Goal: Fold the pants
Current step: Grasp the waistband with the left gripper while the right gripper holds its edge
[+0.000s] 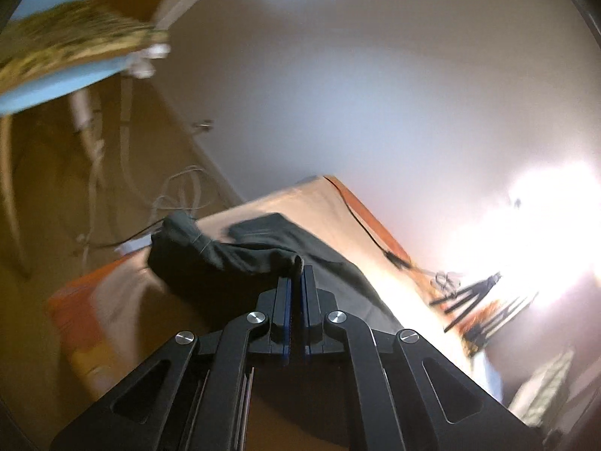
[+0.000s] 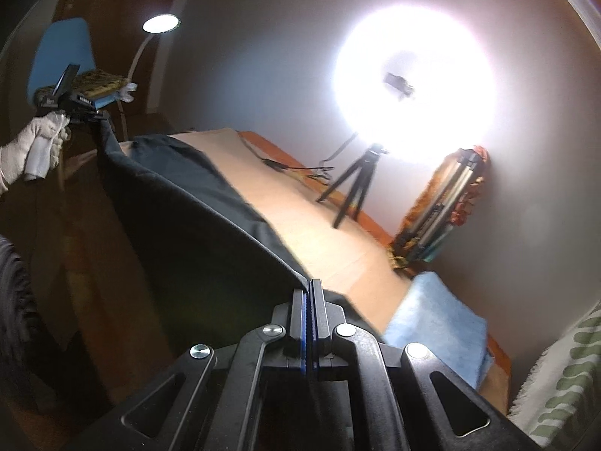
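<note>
The black pants [image 2: 188,206] hang stretched between my two grippers, over the near edge of a table with a beige cover [image 2: 300,206]. In the right wrist view my right gripper [image 2: 308,285] is shut on one edge of the cloth. Far left in that view, a gloved hand [image 2: 33,143] holds my left gripper [image 2: 102,115], which pinches the other end. The left wrist view, blurred, shows the left gripper [image 1: 298,267] shut on a bunched fold of the pants [image 1: 233,255], lifted above the table [image 1: 319,203].
A small tripod [image 2: 353,188] and a cable stand at the table's far edge under a bright ring light [image 2: 413,75]. A folded blue towel [image 2: 439,323] lies on the right. A blue chair [image 2: 64,52] with a patterned cushion stands beyond the left end, with cables on the floor [image 1: 180,195].
</note>
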A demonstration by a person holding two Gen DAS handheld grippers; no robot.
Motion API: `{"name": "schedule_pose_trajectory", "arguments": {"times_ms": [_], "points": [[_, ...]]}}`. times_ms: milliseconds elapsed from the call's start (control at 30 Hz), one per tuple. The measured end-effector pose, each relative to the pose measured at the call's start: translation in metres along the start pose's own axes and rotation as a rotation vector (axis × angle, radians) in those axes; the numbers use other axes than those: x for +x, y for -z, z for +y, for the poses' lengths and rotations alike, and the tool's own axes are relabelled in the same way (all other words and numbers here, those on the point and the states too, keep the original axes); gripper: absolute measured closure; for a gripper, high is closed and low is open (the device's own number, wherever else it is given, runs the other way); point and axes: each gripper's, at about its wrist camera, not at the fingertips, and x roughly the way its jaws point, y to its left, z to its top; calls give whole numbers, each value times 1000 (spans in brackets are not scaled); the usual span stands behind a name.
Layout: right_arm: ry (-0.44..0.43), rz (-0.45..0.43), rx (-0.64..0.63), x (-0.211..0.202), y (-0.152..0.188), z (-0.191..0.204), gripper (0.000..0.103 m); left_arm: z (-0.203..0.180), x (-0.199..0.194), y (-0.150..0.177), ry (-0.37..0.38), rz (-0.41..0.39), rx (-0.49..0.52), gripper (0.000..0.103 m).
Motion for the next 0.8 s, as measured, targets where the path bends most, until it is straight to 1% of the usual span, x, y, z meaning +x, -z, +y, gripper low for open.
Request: {"name": "schedule_pose_trajectory", "arguments": {"times_ms": [133, 233, 300, 367, 467, 600, 633, 667, 700, 733, 767, 800], "points": [[26, 54, 7, 31, 0, -22, 103, -38, 62, -10, 6, 92, 71, 100], [70, 98, -29, 61, 5, -34, 103, -60, 103, -10, -17, 131, 127, 100], [75, 134, -24, 83, 9, -44, 103, -69, 121, -6, -38, 150, 157, 100], [79, 171, -13, 105, 13, -54, 103, -72, 141, -6, -73, 178, 167, 100], [96, 216, -17, 130, 20, -64, 103, -64, 158, -6, -110, 201, 141, 100], [97, 291, -22, 165, 30, -70, 103, -58, 171, -11, -98, 245, 132, 97], [102, 308, -30, 173, 32, -70, 103, -58, 169, -13, -90, 251, 137, 91], [107, 331, -36, 182, 34, -70, 103, -58, 169, -15, -85, 254, 141, 81], [110, 345, -36, 186, 36, -69, 103, -60, 166, -18, -75, 253, 146, 75], [113, 361, -36, 192, 38, -70, 103, -60, 164, -24, -61, 250, 151, 64], [114, 377, -31, 196, 39, -71, 103, -63, 164, -29, -54, 248, 154, 58], [105, 388, -25, 198, 40, -71, 103, -62, 161, -36, -48, 241, 154, 58]]}}
